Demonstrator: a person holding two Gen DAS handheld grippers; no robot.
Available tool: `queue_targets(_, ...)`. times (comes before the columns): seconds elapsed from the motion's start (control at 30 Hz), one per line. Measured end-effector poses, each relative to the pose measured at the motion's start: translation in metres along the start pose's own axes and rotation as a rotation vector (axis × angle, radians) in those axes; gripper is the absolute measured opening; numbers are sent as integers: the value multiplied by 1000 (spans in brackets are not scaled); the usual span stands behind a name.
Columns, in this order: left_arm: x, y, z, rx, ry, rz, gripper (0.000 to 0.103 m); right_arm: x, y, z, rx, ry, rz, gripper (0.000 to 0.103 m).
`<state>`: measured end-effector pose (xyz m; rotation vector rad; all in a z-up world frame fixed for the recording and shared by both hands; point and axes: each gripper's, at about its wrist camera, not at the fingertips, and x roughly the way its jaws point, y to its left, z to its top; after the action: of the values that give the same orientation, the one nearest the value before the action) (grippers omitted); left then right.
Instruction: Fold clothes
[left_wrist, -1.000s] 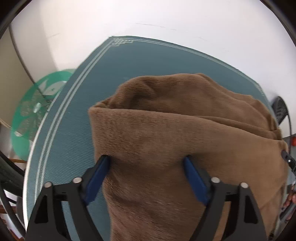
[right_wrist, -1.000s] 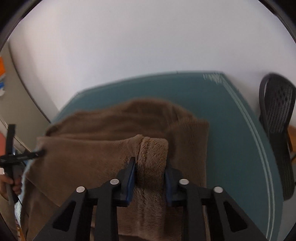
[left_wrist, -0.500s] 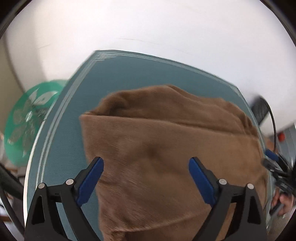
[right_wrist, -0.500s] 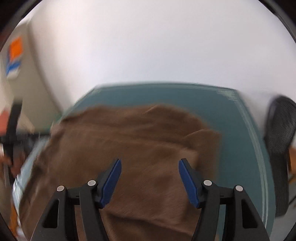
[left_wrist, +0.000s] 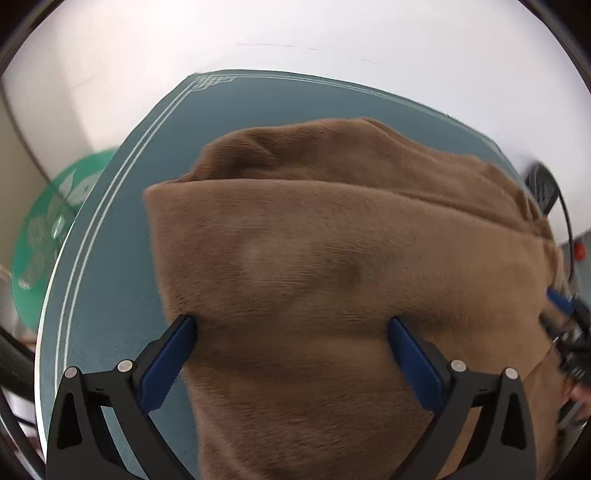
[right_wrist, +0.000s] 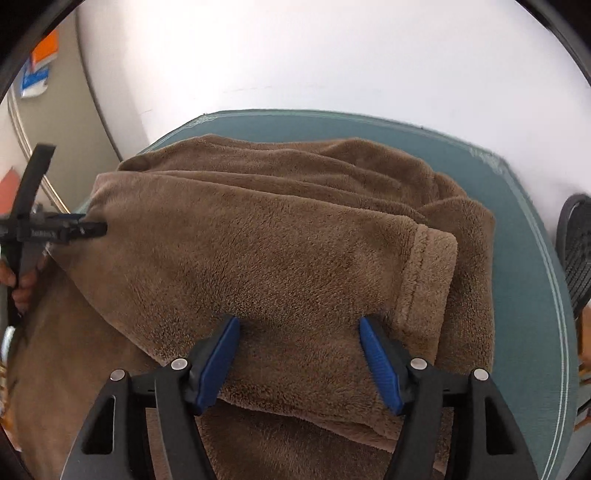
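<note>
Nearest the lens, the left gripper (left_wrist: 290, 323) has its blue-padded jaws spread as wide as they go, and they have just been opening further. The brown plush fleece garment (left_wrist: 332, 280) lies between them, but nothing is pinched; the cloth simply rests there, let go. Over in the right wrist view, the right gripper (right_wrist: 299, 325) is parted too, at a middling spread, jaws just opened, straddling the top fold without squeezing it. My read is that both grippers have released so the fresh fold can settle under its own weight.

Now the garment itself: thick, fuzzy pile, soft and heavy-looking, stacked in several rounded layers on the worktop. A ribbed, stitched hem or cuff (right_wrist: 430, 273) runs along the right edge of the top flap, lying on the layers beneath. The folds bulge rather than crease, as you'd expect of bulky fleece, so I'd guess a pat or a press will be needed to flatten it.

Beneath and beyond, the teal fabric-covered worktop (left_wrist: 236, 107) shows a fine weave and pale triple border lines with a knotted corner motif. The garment sits across its middle, near edge spilling toward the person.

Farther off there's a green round patterned object (left_wrist: 40, 236) left of the worktop, a black mesh chair (right_wrist: 578, 258) on the right, and a plain white wall (right_wrist: 332, 55) behind.
</note>
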<state>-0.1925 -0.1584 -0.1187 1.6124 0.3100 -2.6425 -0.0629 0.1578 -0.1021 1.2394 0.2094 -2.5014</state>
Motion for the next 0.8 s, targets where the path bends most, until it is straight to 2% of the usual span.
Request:
queue_targets(0.13, -24, 46, 10, -155, -51, -36, 103, -4, 0, -1, 9, -15, 2, 69)
queue_targets(0.2, -34, 62, 14, -201, -68, -34, 103, -3, 1, 0, 6, -16, -4, 69)
queue_targets(0.33, -23, 68, 35, -193, -44, 1, 103, -7, -3, -2, 4, -19, -7, 70)
queue_targets(0.43, -7, 67, 45, -186, 3, -14, 103, -4, -1, 0, 3, -20, -10, 70)
queue_targets(0.7, 14, 60, 84, -161, 34, 150, 103, -3, -2, 1, 2, -22, -12, 70)
queue_targets(0.77, 15, 62, 94, -174, 41, 172, 103, -3, -3, 1, 2, -22, -11, 70)
queue_targets(0.8, 15, 62, 98, -177, 42, 154, 103, -2, -3, 1, 2, -22, -11, 70)
